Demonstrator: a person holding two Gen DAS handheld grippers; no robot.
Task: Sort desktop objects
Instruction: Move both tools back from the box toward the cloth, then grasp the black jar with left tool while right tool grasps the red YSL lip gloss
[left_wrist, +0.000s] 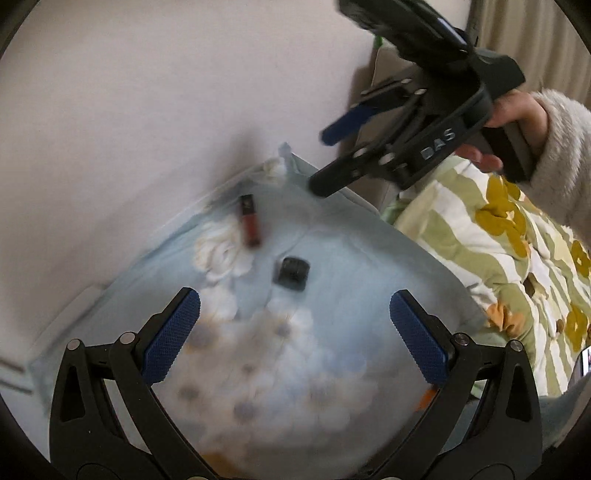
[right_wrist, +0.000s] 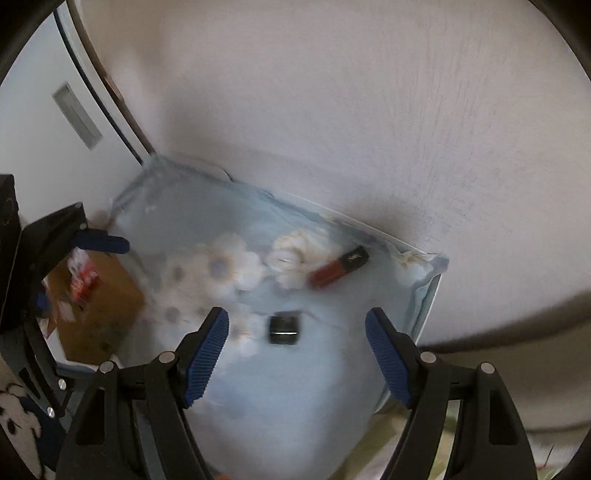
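Observation:
A red tube with a black cap (left_wrist: 249, 220) (right_wrist: 338, 266) lies on a pale blue flowered cloth (left_wrist: 332, 266) (right_wrist: 207, 218) near the wall. A small black square box (left_wrist: 292, 274) (right_wrist: 284, 328) lies on the cloth a little nearer to me. My left gripper (left_wrist: 294, 332) hovers open over the cloth, with the box just beyond its fingertips. My right gripper (right_wrist: 297, 334) is open too, and the box shows between its blue pads without being touched. From the left wrist view the right gripper (left_wrist: 325, 162) hangs at the upper right, held by a hand (left_wrist: 509, 110) in a fuzzy sleeve.
A white wall (left_wrist: 166, 92) borders the cloth on the far side. A green and yellow flowered quilt (left_wrist: 498, 229) lies to the right. A brown cardboard box (right_wrist: 99, 306) with a red and white packet sits at the left, next to a white door (right_wrist: 44, 122).

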